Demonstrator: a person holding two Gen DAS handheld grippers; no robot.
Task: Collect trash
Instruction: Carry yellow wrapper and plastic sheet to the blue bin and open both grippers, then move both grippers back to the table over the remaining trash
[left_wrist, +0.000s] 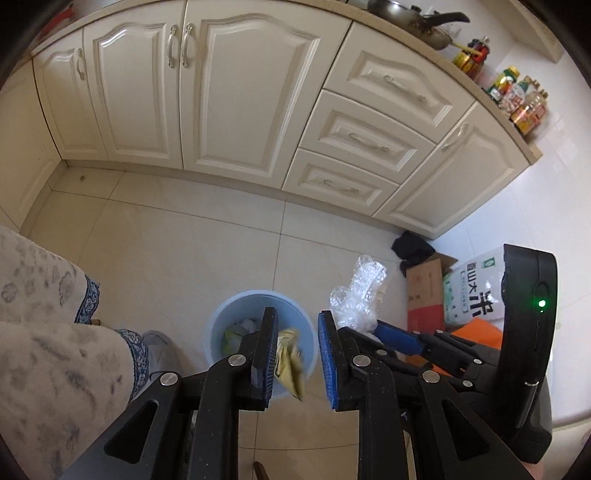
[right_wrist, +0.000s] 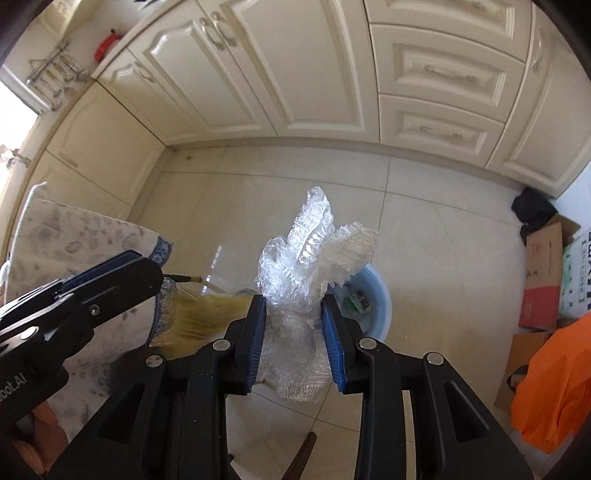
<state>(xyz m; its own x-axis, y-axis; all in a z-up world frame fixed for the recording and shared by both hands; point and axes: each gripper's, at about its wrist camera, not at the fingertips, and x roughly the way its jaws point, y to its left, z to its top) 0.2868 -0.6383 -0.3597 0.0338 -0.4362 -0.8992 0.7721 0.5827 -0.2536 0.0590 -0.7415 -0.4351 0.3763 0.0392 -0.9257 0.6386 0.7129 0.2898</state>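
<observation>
1. Clear plastic film wad (right_wrist: 310, 266): crinkly, glossy, see-thru, bunched into ragged peaks; sits between the right gripper (right_wrist: 295, 350) fingers, blue ribbed pads pressing both sides – clenched on it, held above the floor just beside the bin.
2. Yellow wrapper (left_wrist: 290, 363): thin, creased, papery-looking w/ dark print; hangs against the inner face of the left gripper (left_wrist: 295, 354) finger on the pic's left. Other pad stands apart from it, so fingers are released, gap open. Wrapper is over the bin's mouth; blurred in right wrist view.
3. Bin (left_wrist: 221, 314): round, pale blue smooth plastic, on the floor; holds crumpled white paper & greenish scraps.
4. Floor (left_wrist: 184, 240): large glossy beige tiles, thin dark grout lines.
5. Cabinets (left_wrist: 221, 92): cream, raised arched panels, curved metal handles; drawer stack to the right.
6. Person's leg (left_wrist: 55, 332): fuzzy white fabric w/ grey blotches, blue patterned cuff, left of bin.
7. Cardboard box (left_wrist: 424, 291), printed rice sack (left_wrist: 476, 291), orange cloth (right_wrist: 554, 387) by the wall at right.
8. Bench top: dark metal pan (left_wrist: 406, 18), labelled bottles (left_wrist: 517, 96).
</observation>
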